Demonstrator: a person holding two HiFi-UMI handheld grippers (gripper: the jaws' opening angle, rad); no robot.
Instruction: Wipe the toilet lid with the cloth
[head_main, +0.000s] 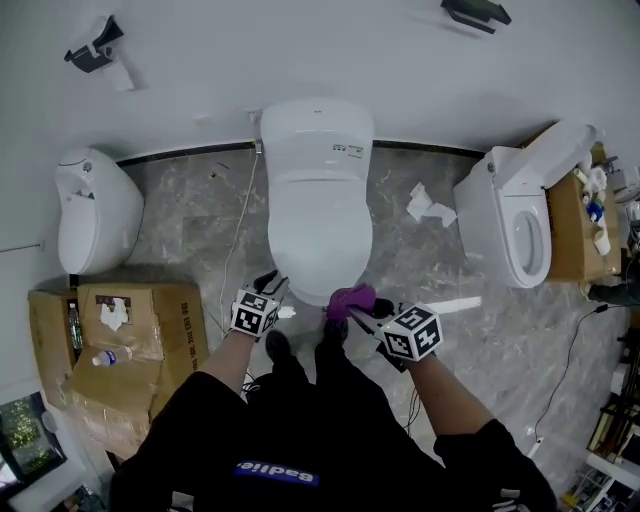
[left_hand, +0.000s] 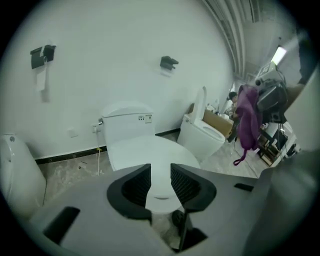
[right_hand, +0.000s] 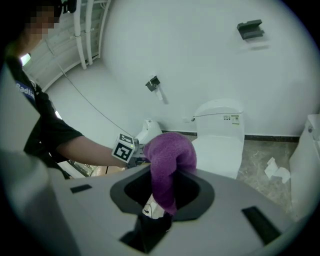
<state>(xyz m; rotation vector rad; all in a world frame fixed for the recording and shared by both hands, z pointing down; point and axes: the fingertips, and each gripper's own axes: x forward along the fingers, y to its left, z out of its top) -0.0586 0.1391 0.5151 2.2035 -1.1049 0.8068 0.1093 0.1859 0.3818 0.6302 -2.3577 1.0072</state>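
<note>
slippage of the cloth (right_hand: 169, 159) is the main risk i see. the right gripper (right_hand: 163, 189) has its jaws pressed together on it, but the purple cloth sits there as a thick bunch that folds over the jaw tips, and i cannot tell how much of it is really pinched. if it is dragged hard over the smooth toilet lid (head_main: 318, 205), i think the bunch can pull out. it can also roll aside, so that the hard jaw tips rub on the plastic. a bunch touches only a small patch, so parts of the lid can remain unwiped. the left gripper (left_hand: 160, 181) has its jaws apart with nothing between them. it hovers near the front rim of the lid, where it can come in the way of a wiping stroke

the head view shows both grippers side by side at the front end of the closed lid, with the cloth over the rim, but not whether the cloth touches. the left gripper view shows it from the side: the cloth hangs in the air, apart from the lid. only the right gripper view shows the grip itself
</note>
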